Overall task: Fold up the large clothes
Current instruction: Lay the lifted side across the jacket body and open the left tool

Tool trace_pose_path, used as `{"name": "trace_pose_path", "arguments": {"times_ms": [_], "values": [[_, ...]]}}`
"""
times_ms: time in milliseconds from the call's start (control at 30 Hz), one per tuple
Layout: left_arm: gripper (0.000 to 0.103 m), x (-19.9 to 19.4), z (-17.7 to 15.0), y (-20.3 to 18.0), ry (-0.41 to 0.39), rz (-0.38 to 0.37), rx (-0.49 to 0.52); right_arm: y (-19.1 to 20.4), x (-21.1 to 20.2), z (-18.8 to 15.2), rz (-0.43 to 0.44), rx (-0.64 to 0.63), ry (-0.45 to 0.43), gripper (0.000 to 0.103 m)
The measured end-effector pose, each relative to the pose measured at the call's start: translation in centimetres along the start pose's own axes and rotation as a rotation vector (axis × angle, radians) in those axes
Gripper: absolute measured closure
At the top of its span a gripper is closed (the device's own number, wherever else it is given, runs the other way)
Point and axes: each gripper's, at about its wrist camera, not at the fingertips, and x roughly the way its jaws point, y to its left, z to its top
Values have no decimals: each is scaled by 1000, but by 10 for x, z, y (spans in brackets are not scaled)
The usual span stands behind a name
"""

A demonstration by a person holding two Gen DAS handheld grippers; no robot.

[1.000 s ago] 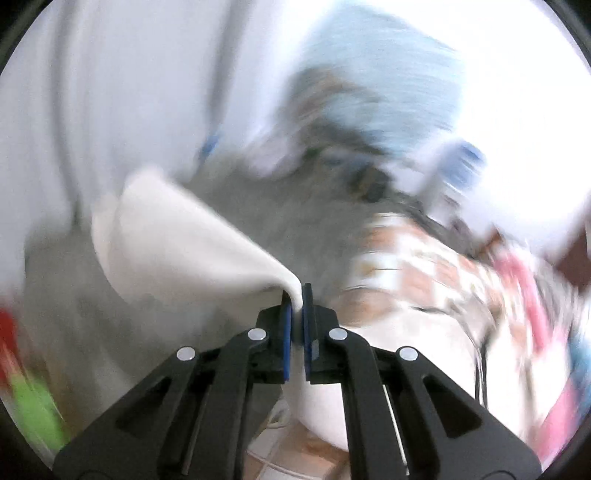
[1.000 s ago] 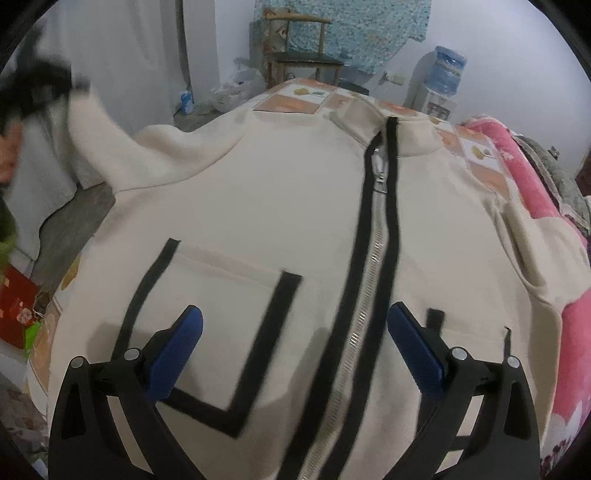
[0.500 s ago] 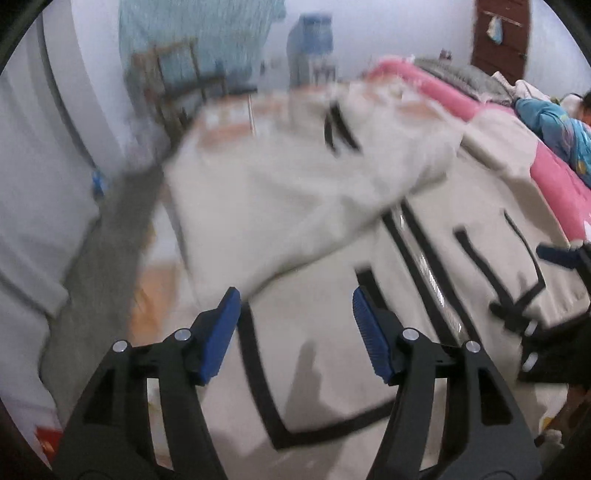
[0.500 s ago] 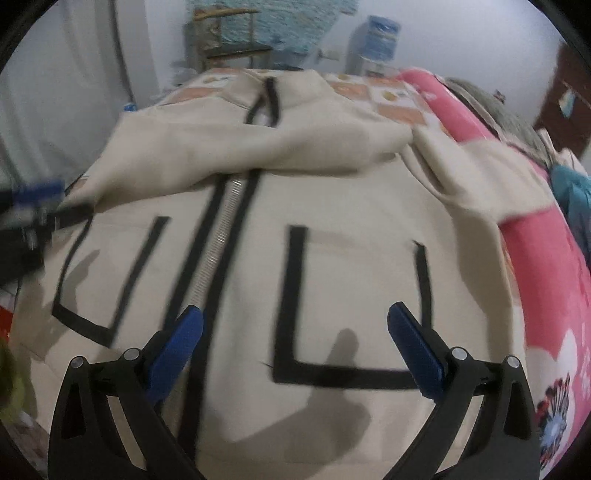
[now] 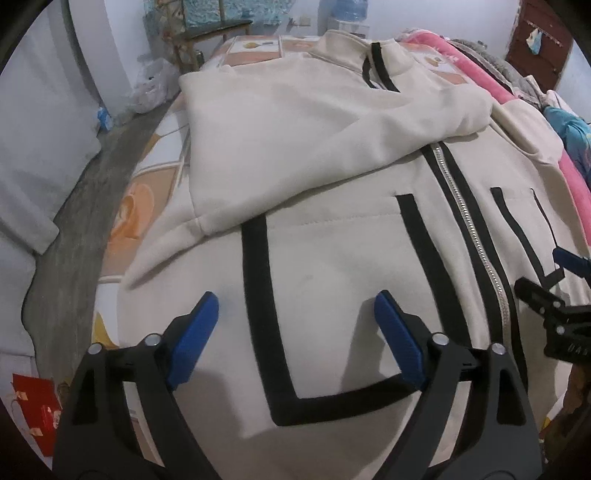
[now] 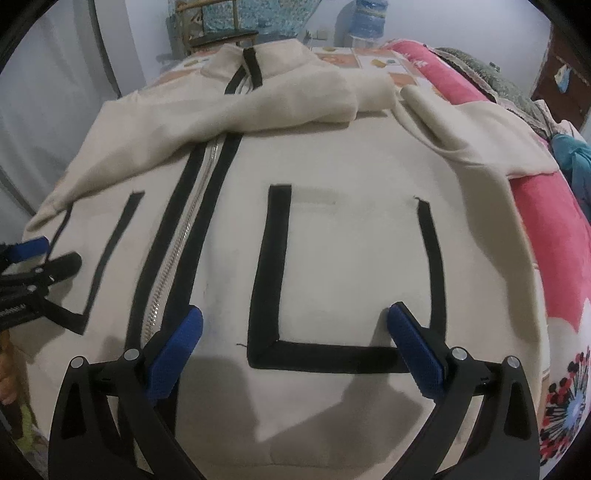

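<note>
A large cream zip jacket (image 5: 332,266) with black trim and a silver zipper (image 5: 469,221) lies front-up on the bed; it also shows in the right wrist view (image 6: 351,236). Its left sleeve (image 5: 295,140) is folded across the chest, the cuff reaching past the zipper (image 6: 295,99). The other sleeve (image 6: 480,136) lies out to the right. My left gripper (image 5: 295,314) is open and empty over the left pocket's black outline. My right gripper (image 6: 295,332) is open and empty over the right pocket's outline. Each gripper shows at the edge of the other's view.
The bed carries an orange-patterned sheet (image 5: 147,177) and a pink blanket (image 6: 546,221) on the right. A wooden chair (image 5: 207,29) and a water dispenser (image 6: 365,18) stand beyond the bed's far end. Grey floor (image 5: 85,192) and a red box (image 5: 37,410) lie left.
My left gripper carried the left sleeve across the chest, let it go and opened, then drew back over the left pocket. My right gripper shifted right, from the zipper to the right pocket.
</note>
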Motion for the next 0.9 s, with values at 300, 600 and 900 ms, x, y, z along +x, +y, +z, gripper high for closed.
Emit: {"name": "trace_pose_path", "arguments": {"times_ms": [300, 600, 900], "values": [[7, 3, -3, 1, -12, 24, -36, -5, 2, -4, 36, -3, -9, 5], [7, 2, -4, 0, -17, 30, -34, -4, 2, -6, 30, 7, -9, 5], [7, 2, -3, 0, -10, 31, -32, -4, 4, -2, 23, 22, 12, 5]]}}
